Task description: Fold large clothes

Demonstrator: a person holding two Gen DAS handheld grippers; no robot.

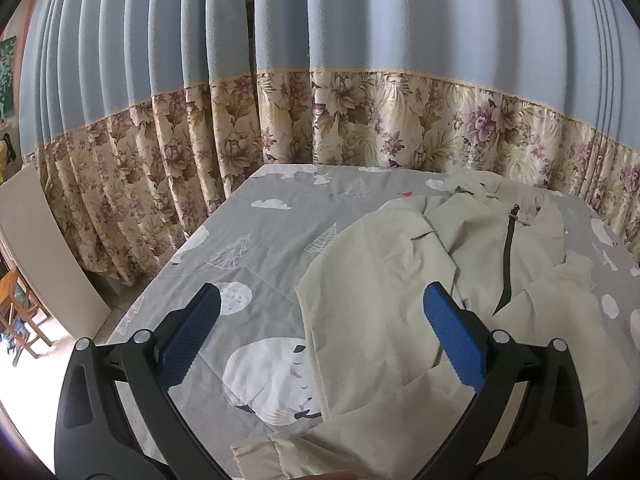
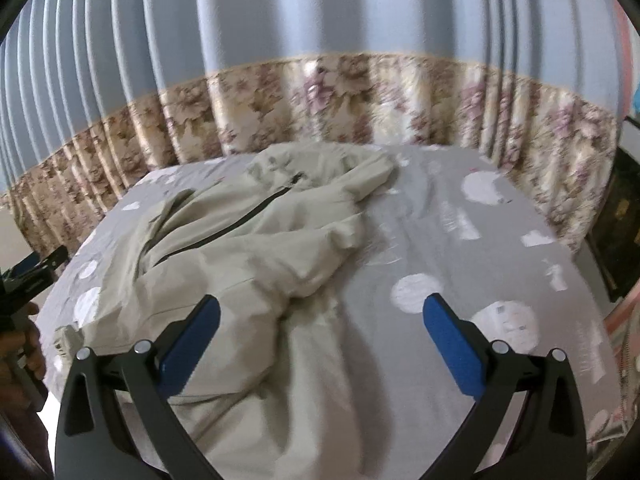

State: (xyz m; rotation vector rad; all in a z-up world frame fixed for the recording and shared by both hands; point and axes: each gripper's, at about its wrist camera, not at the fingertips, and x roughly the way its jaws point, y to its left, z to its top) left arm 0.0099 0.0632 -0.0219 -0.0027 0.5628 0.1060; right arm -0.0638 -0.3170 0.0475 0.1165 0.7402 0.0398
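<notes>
A pale green jacket [image 1: 408,280] with a dark zipper [image 1: 508,256] lies rumpled on a grey printed bedsheet [image 1: 256,240]. In the left wrist view my left gripper [image 1: 320,316] is open above the jacket's left edge, holding nothing. In the right wrist view the jacket [image 2: 248,248] spreads over the left and middle of the bed, its zipper [image 2: 248,216] running diagonally. My right gripper [image 2: 320,320] is open above the jacket's near right part and holds nothing. The left gripper's black frame [image 2: 32,276] shows at the left edge of that view.
Blue curtains with a floral lower band [image 1: 360,120] hang close behind the bed. A white board [image 1: 44,248] and a wooden chair [image 1: 20,312] stand to the bed's left. Bare sheet [image 2: 480,248] lies to the jacket's right. Dark furniture [image 2: 624,216] stands at the far right.
</notes>
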